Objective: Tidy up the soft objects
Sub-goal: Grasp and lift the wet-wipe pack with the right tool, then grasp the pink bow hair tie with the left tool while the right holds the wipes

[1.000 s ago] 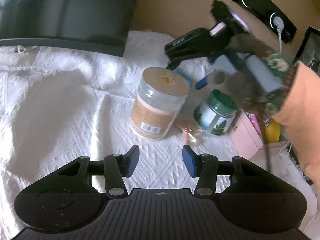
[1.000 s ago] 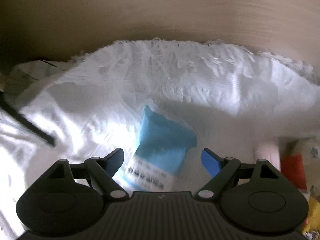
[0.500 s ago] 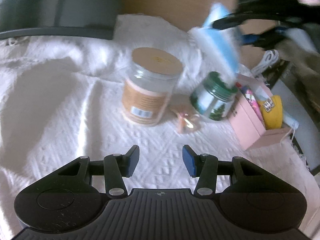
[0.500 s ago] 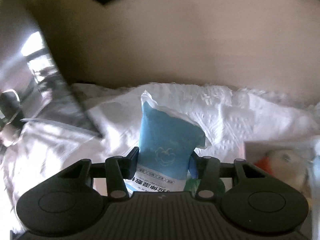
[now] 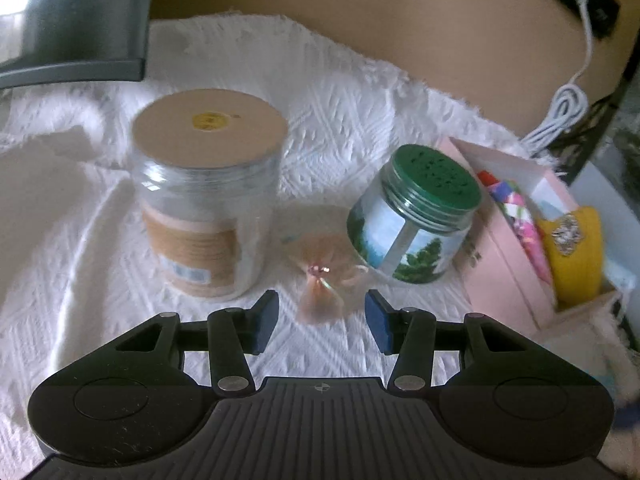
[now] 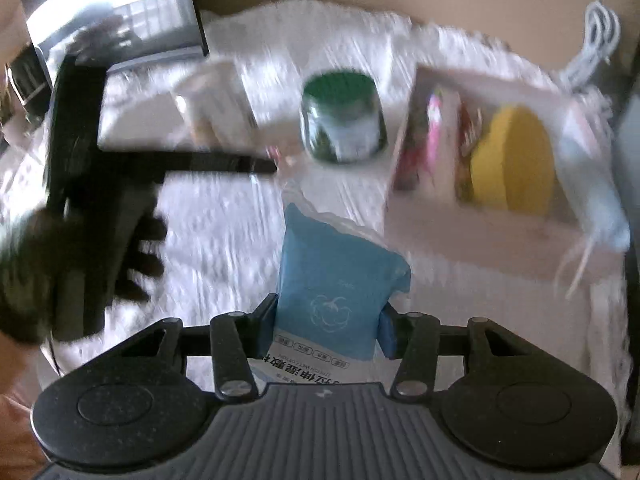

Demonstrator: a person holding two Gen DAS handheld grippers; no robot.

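Right tool [image 6: 327, 326] is clamped on the blue wipes pack [image 6: 340, 280], which a second ago lay loose on the cloth between spread fingers. It has since been lifted and swung round: the pack now hangs in the air, pointing toward the pink box [image 6: 480, 216], well short of it. Judgement: pick done, transport under way, drop into the box is next.

Left tool [image 5: 318, 316] is parted about halfway, holding nothing, unchanged over the last second. It hovers low with a small peach organza pouch [image 5: 320, 284] just ahead of the gap, likely its next pick.

Bench is covered by a rumpled white textured cloth [image 5: 80, 240]. Tan-lid jar [image 5: 210, 192] and green-lid jar [image 5: 416, 216] flank the pouch. The box already has a yellow soft item [image 5: 576, 256]. Dark monitor [image 5: 80, 20] at back left, white cable [image 5: 560, 108] at right. Right view is motion-blurred.
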